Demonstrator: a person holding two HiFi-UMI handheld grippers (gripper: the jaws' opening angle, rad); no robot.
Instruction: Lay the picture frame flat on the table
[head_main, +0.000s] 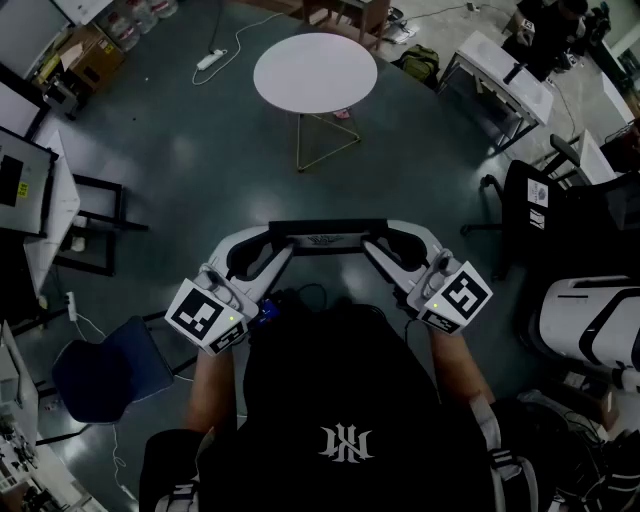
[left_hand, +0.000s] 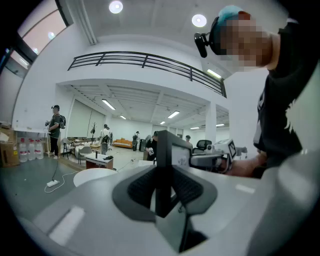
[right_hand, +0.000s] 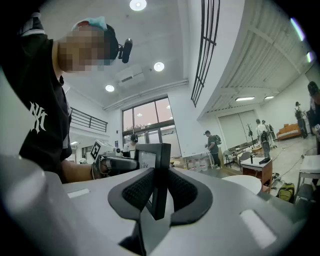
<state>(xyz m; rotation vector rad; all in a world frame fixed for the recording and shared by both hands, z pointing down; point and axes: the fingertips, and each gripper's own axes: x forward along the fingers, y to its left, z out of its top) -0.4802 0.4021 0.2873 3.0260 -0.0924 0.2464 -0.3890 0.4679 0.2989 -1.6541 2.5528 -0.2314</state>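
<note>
Black and slim, the picture frame (head_main: 328, 233) hangs in the air in front of the person's chest, gripped at both ends. The left gripper (head_main: 283, 243) is clenched on one side edge and the right gripper (head_main: 372, 243) on the other, ribbed pads pressed against the border. The two-ended hold looks meant to stop either end from swinging and to leave the glass untouched. Seen from above, the frame shows only its thin top edge, so it stands upright between the tongs, well apart from the round white table (head_main: 315, 72) ahead. Grey floor (head_main: 200, 170) lies open between person and table, with a blue chair (head_main: 105, 365) off to the left and a black office chair (head_main: 545, 200) to the right. The tabletop appears to offer room for the frame to tip flat inside its rim.
</note>
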